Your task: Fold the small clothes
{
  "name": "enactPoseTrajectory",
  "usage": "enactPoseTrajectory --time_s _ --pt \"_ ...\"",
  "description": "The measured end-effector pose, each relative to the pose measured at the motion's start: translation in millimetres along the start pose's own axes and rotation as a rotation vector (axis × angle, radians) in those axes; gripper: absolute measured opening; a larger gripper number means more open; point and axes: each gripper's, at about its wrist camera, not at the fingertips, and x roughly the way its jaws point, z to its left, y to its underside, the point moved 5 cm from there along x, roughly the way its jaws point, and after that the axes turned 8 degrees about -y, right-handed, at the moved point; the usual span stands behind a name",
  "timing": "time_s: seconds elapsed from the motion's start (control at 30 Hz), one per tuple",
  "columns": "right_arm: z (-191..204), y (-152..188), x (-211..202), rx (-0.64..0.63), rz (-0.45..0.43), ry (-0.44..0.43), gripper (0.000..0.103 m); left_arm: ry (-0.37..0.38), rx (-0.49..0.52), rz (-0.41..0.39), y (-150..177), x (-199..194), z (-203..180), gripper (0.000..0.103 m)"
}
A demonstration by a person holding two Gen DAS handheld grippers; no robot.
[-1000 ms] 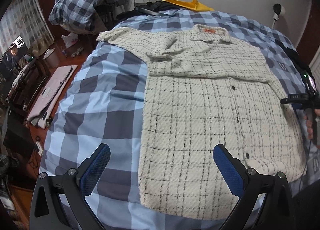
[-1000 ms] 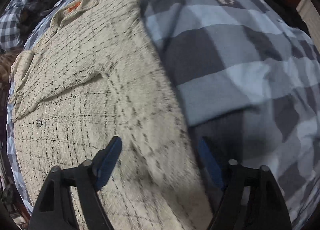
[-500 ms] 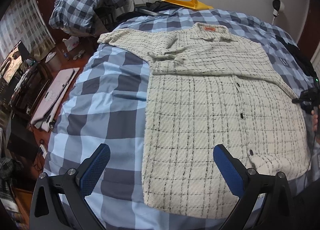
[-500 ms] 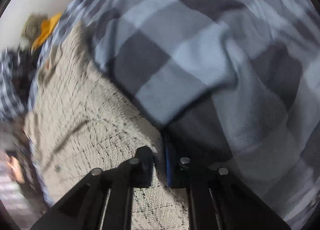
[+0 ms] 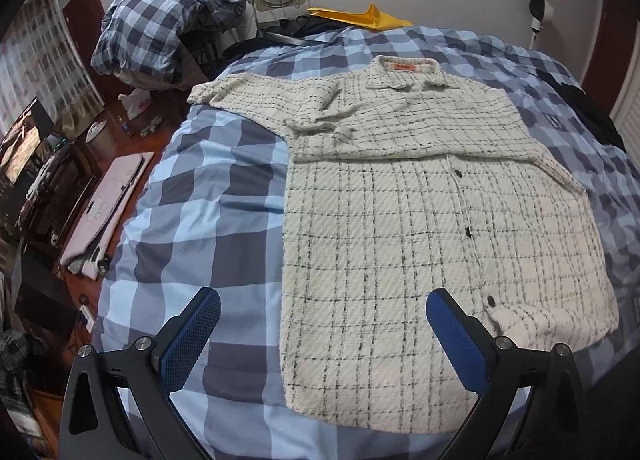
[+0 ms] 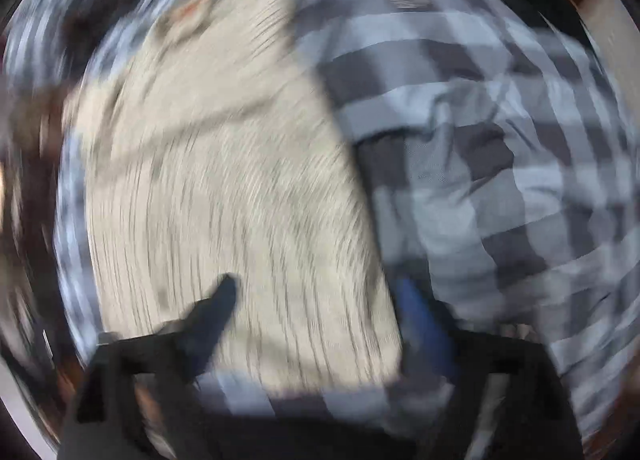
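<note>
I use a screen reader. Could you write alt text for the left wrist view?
A cream plaid shirt lies flat on a blue checked bed, one sleeve folded across its chest. The left gripper hovers at its hem, jaws wide apart.

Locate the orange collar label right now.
In the left wrist view, the label sits top centre inside the collar of the shirt, at the far end of the bed, just below the yellow bag.

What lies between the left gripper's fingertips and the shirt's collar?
In the left wrist view, between the left gripper and the collar: only the shirt, its sleeve folded across.
</note>
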Motion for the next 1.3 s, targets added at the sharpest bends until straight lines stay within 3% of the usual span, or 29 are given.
enactPoseTrajectory --time_s 0.13,0.23,0.37,0.4,0.47,0.57,0.67,0.77,0.87,0.9,0.93,0.97,1.03,1.13,1.17,1.3 --pt "47.3 54.7 32.9 -0.16 0.153 -0.058 0.09 -0.001 -0.003 -0.001 1.0 -0.7 1.3 0.103" --pt "61.8 73.1 80.9 -0.143 0.233 -0.127 0.09 -0.01 -0.004 -0.003 2.1 -1.3 3.2 0.103" --pt "69.5 76.4 141.1 -0.091 0.279 -0.116 0.089 -0.012 -0.014 0.01 3.6 2.0 7.0 0.103" --pt "81.0 78.5 139.6 -0.115 0.276 -0.081 0.089 -0.007 -0.019 0.016 3.9 3.1 8.0 0.103" --pt "87.7 84.4 144.5 -0.201 0.249 0.092 0.089 0.007 -0.033 0.027 4.6 4.8 9.9 0.103" --pt "121.1 104.3 137.7 -0.465 0.195 0.301 0.089 0.028 -0.053 0.039 4.2 7.0 11.6 0.103" --pt "144.8 133.0 147.5 -0.717 0.226 0.504 0.089 0.043 -0.067 0.048 3.3 8.9 11.9 0.103" --pt "137.0 144.4 181.5 -0.799 0.3 0.634 0.089 0.044 -0.065 0.053 3.6 10.4 9.3 0.103" --pt "116.4 149.7 208.8 -0.791 0.378 0.672 0.084 0.034 -0.05 0.051 6.0 10.6 7.1 0.103" --pt "113.3 149.2 210.2 -0.79 0.392 0.663 0.073 0.03 -0.046 0.052 6.7 11.0 6.9 0.103" --pt "115.1 148.4 208.2 -0.786 0.393 0.64 0.036 0.023 -0.041 0.056 7.7 11.8 6.6 0.103" --pt "116.6 147.8 202.4 -0.76 0.391 0.584 0.007 0.023 -0.039 0.058 7.8 12.1 6.7 0.103" --pt "119.7 142.8 188.5 -0.711 0.363 0.479 0.007 0.027 -0.043 0.062 7.1 13.4 6.6 0.103" --pt "114.7 132.6 161.7 -0.577 0.347 0.226 0.007 0.035 -0.054 0.065 5.3 13.7 6.7 0.103" --pt "109.2 128.2 149.3 -0.503 0.35 0.092 0.007 0.037 -0.054 0.065 5.2 13.7 6.5 0.103" --pt "77.9 115.1 120.6 -0.29 0.357 -0.21 0.007 0.025 -0.039 0.069 7.8 15.3 4.4 0.103"
